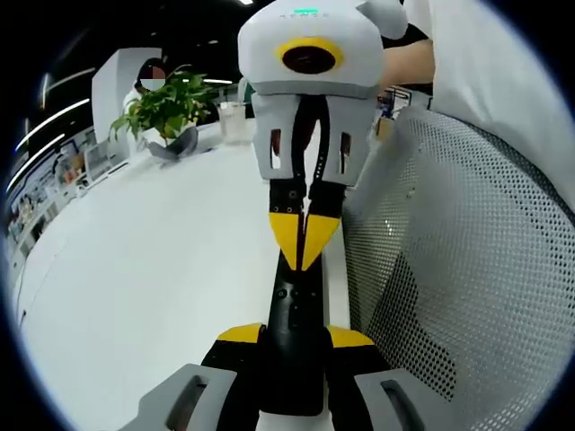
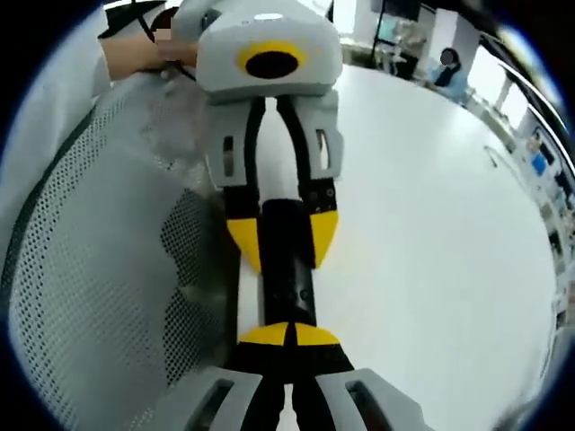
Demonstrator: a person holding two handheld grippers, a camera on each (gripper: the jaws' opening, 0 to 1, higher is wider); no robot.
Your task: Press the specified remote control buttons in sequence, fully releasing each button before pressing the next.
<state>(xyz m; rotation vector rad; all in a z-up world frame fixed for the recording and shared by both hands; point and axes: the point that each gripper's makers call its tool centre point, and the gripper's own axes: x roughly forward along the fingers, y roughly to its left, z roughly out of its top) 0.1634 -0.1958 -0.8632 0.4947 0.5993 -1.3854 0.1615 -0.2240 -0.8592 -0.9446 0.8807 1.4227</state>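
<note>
Two grippers meet over one black remote control [image 1: 295, 341], which lies lengthwise between them above the white desk [image 1: 135, 287], just beside a grey mesh chair back [image 1: 467, 296].

Left gripper view: the left gripper [image 1: 295, 337] has its yellow-tipped jaws clenched on the near end of the remote, one tip on either side of the slab. From 12 o'clock the right gripper [image 1: 304, 235] comes down with its yellow tips brought together, pointed at the far end of the remote's face. Whether the tips touch a button or sit just off it cannot be told. A potted plant [image 1: 166, 108] stands at 10 o'clock on the far desk, well apart.

Right gripper view: the same remote [image 2: 289, 278] runs up the centre. The right gripper [image 2: 289, 337] shows its jaws closed tip to tip over the near end; the left gripper [image 2: 286, 235] straddles the remote at 12 o'clock.

Judgement: the step in hand is a button press by the right tips while the left steadies the body. To do it well, keep the left clamp firm and level, push straight down on one key only, then lift fully clear before shifting along to the next key. Button labels are too small to read.
</note>
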